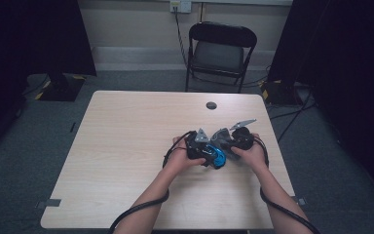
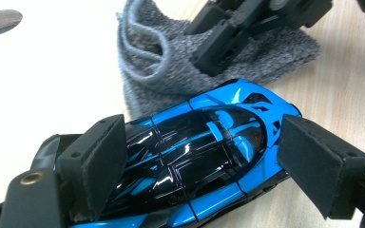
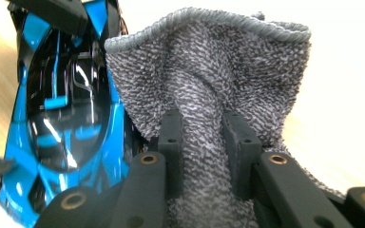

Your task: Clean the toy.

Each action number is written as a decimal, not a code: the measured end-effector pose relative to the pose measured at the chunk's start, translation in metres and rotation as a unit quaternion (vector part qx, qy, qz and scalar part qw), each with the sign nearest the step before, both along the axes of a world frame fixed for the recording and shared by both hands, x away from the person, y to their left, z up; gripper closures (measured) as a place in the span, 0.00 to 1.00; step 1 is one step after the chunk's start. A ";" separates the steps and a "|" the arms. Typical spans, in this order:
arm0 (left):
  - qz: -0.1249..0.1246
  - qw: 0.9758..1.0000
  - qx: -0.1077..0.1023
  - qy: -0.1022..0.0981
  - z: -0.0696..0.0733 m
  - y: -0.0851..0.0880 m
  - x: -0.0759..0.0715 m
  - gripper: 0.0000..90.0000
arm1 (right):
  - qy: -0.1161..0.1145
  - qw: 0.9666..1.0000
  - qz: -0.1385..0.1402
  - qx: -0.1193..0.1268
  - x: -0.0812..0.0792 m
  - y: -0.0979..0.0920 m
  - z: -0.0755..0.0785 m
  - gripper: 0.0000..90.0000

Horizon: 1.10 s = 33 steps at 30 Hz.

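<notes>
I am bracing the blue toy car [image 2: 190,156] near the counter's [image 1: 126,146] right edge between the left gripper's [image 2: 204,166] jaws; the right gripper [image 3: 203,137] is pinching the grey cloth [image 3: 209,71] beside it. Wiping step, I judge; next the cloth needs drawing across the roof.

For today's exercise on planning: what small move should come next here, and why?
Probably draw the grey cloth across the blue toy car. The right gripper pinches the cloth beside the car, and the left gripper has the car between its jaws.
</notes>
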State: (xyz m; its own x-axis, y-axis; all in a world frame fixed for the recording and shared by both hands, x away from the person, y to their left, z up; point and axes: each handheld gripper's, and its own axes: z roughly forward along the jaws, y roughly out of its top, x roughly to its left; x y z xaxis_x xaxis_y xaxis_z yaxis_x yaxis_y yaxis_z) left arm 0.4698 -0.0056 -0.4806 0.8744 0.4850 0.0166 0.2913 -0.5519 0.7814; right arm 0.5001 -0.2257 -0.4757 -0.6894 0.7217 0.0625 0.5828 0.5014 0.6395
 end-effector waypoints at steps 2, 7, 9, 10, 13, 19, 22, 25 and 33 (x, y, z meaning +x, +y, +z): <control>0.001 1.000 0.000 0.000 0.000 0.000 0.000 0.19 | 0.002 1.000 0.000 -0.001 -0.003 -0.004 0.000 0.80; 0.002 1.000 0.003 0.000 0.001 -0.001 0.000 0.19 | 0.005 1.000 -0.003 0.006 -0.010 -0.012 0.000 0.80; 0.002 1.000 0.003 0.001 0.001 -0.001 0.000 0.19 | 0.005 1.000 -0.003 0.007 -0.013 -0.014 0.000 0.81; 0.002 1.000 0.003 0.001 0.001 -0.001 0.000 0.19 | 0.005 1.000 -0.003 0.007 -0.013 -0.014 0.000 0.81; 0.003 1.000 0.004 0.002 0.001 -0.001 0.000 0.19 | 0.005 1.000 -0.001 0.011 -0.019 -0.017 0.001 0.81; 0.001 1.000 0.005 0.002 0.001 -0.001 0.000 0.19 | 0.010 1.000 0.003 0.016 -0.028 -0.023 0.002 0.81; 0.001 1.000 0.004 0.001 0.001 -0.001 0.000 0.19 | 0.014 1.000 0.007 0.019 -0.032 -0.026 0.002 0.81; 0.002 1.000 0.003 0.001 0.001 -0.002 0.000 0.19 | 0.019 1.000 0.012 0.019 -0.037 -0.030 0.004 0.81; 0.001 1.000 0.005 0.002 0.001 -0.002 0.000 0.19 | 0.022 0.999 0.011 0.039 -0.046 -0.042 0.012 0.82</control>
State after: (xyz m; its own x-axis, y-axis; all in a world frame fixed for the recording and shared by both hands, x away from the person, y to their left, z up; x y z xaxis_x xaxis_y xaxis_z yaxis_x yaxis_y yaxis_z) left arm 0.4695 -0.0074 -0.4796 0.8731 0.4872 0.0185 0.2956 -0.5591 0.7746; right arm 0.4538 -0.2672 -0.4635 -0.7009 0.6978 0.1478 0.6001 0.4648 0.6510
